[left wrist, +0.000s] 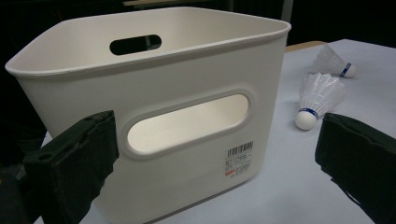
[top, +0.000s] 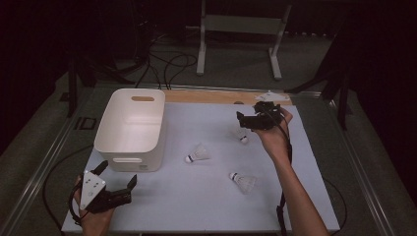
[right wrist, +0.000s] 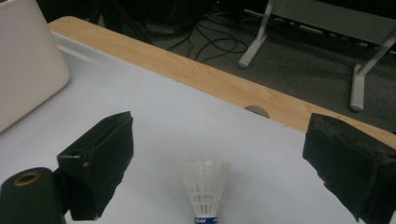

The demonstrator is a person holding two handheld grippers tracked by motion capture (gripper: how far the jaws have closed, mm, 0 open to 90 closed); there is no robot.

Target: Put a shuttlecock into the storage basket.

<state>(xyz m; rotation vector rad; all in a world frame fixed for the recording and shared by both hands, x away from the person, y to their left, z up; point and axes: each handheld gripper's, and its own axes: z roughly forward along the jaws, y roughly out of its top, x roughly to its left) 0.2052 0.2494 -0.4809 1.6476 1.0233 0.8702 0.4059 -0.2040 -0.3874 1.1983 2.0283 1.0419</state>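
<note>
Three white shuttlecocks lie on the pale table: one (top: 197,154) beside the bin, one (top: 243,182) nearer the front, one (top: 241,136) under my right hand. A white bin (top: 131,129) with handle cutouts stands at the left. My right gripper (top: 246,121) hovers open above the far shuttlecock (right wrist: 205,189), which sits between its jaws in the right gripper view. Near the front left corner my left gripper (top: 117,174) is open and faces the bin's near wall (left wrist: 154,121); two shuttlecocks (left wrist: 317,99) (left wrist: 335,60) lie to the bin's right.
A wooden strip (top: 216,97) runs along the table's far edge, with a small white object (top: 272,94) at its right end. Beyond it are floor cables (top: 167,64) and a grey metal stand (top: 241,29). Metal rails (top: 39,172) flank the table.
</note>
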